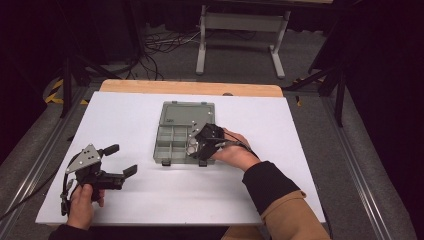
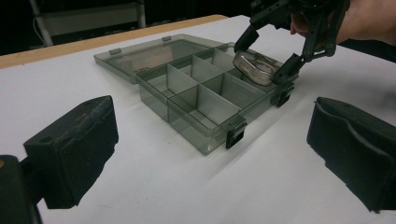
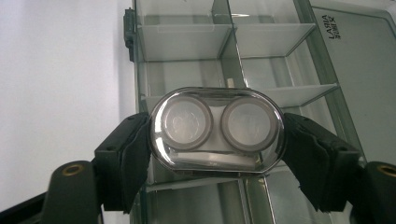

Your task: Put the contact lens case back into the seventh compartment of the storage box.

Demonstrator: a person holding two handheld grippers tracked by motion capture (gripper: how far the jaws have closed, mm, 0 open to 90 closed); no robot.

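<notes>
Your right gripper [image 3: 217, 154] clamps the oval contact lens case [image 3: 217, 134] at frame centre, above the compartment box [image 3: 299, 42]. Lower it level into one cell. Your left gripper [image 2: 210, 158], lower frame, stands wide open, empty.

A grey translucent plastic compartment box [image 1: 172, 142] sits mid-table on the white table [image 1: 125, 195], its open flat lid [image 1: 187, 112] lying behind it.
</notes>
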